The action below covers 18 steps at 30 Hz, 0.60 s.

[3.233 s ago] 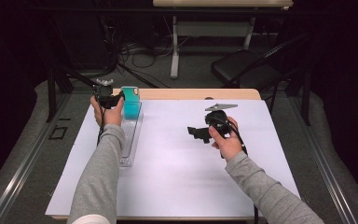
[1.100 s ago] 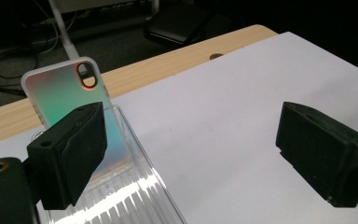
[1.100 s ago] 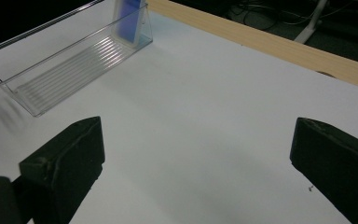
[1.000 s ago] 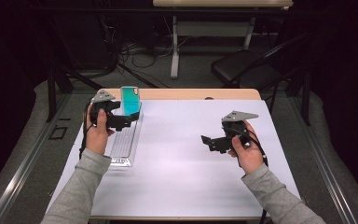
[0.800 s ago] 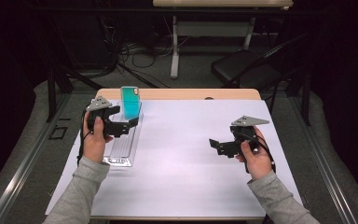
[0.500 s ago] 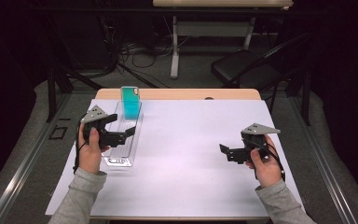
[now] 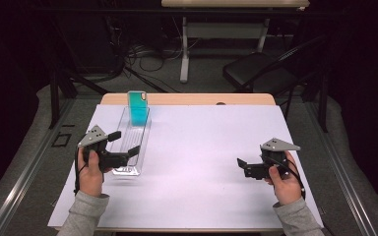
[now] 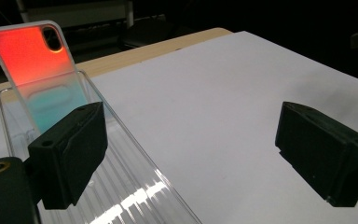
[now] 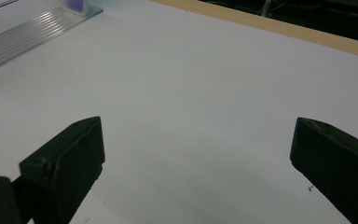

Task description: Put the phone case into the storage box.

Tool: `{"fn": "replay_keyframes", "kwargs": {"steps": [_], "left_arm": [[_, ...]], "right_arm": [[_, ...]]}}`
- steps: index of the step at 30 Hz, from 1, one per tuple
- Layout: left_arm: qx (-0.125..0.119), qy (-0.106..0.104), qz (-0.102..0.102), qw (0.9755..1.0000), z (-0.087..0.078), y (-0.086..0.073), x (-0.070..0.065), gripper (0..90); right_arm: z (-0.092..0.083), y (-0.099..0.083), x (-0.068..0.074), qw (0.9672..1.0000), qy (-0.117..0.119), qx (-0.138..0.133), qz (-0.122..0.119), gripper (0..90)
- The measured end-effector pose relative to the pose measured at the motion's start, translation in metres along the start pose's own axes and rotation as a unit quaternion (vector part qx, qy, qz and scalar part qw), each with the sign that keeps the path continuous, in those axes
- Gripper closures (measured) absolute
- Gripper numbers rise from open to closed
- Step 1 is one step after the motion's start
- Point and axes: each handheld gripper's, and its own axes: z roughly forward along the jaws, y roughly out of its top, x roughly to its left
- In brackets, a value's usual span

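Observation:
A phone case (image 7: 139,109), teal in the high view, stands upright at the far end of a long clear ribbed tray (image 7: 137,132) on the table's left side. In the left gripper view the case (image 8: 37,70) glows orange-red above and teal below, with a camera cut-out at its top corner. My left gripper (image 7: 124,142) hovers open over the tray's near end, nothing between its jaws (image 8: 198,154). My right gripper (image 7: 242,167) is open and empty over the white sheet at the right (image 9: 200,158).
A white sheet (image 7: 202,147) covers most of the wooden table (image 7: 187,99). The tray (image 9: 28,28) lies far off in the right gripper view. A dark chair (image 7: 261,71), desk legs and cables stand on the floor beyond the table.
Both hands have drawn back toward the near edge. The left gripper moved away from the phone case, which stays standing in the tray. The right gripper moved right and nearer.

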Motion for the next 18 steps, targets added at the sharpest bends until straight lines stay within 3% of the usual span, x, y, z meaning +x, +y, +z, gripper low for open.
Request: {"fn": "replay_keyframes", "kwargs": {"steps": [18], "left_arm": [[-0.001,0.006,-0.005,1.0000,-0.005,-0.015,0.000,9.8]], "right_arm": [[0.003,-0.023,-0.007,0.9997,-0.004,-0.008,0.021,2.9]]}}
